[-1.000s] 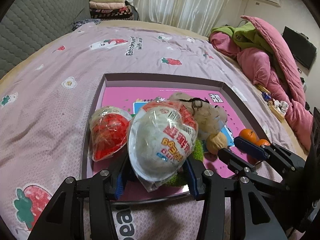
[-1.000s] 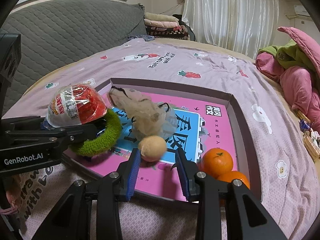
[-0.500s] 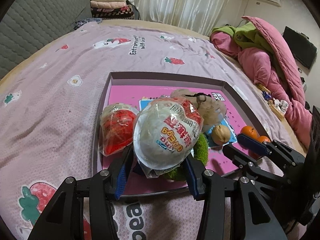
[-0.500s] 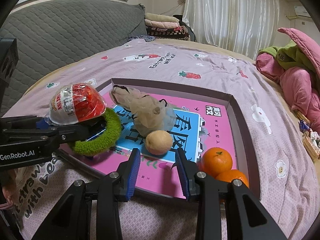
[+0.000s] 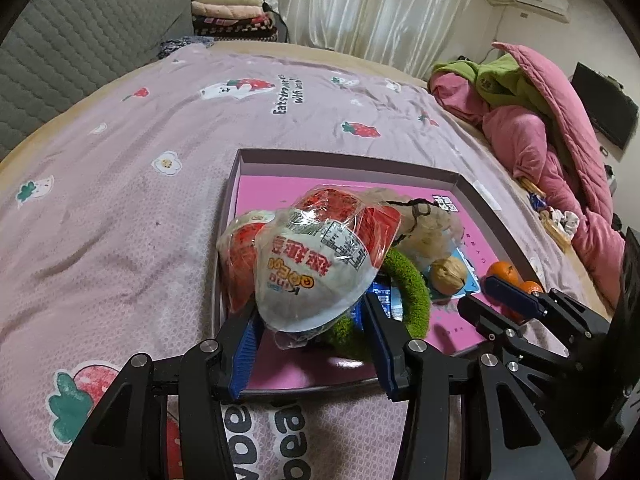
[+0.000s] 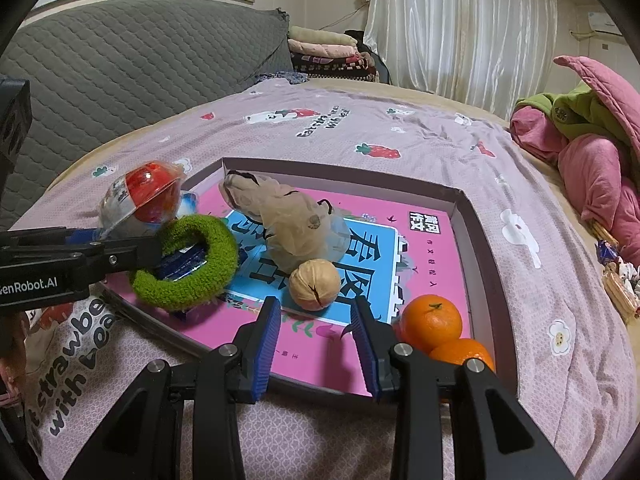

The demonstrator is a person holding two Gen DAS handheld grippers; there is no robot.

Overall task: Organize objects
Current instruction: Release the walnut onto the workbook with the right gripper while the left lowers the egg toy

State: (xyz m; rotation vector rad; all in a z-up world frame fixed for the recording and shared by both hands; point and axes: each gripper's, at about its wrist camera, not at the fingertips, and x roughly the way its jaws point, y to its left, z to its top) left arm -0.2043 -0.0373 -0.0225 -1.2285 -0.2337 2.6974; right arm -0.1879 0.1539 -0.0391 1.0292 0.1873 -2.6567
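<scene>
A shallow box with a pink and blue printed bottom lies on the bed. My left gripper is shut on a plastic-wrapped red and white egg toy, held over the box's near left corner; it also shows in the right wrist view. A second wrapped red egg sits just behind it. A green fuzzy ring, a beige mesh pouch, a walnut and two oranges lie in the box. My right gripper is open and empty, just in front of the walnut.
The bed has a pink strawberry-print sheet. A grey quilted headboard stands at the left. Pink and green bedding is piled at the right, with small snack items beside it. Folded blankets lie at the back.
My left gripper has lifted and tilted the egg toy and drawn back toward the box's near edge. My right gripper has pulled back from the walnut, which now lies beyond its fingertips.
</scene>
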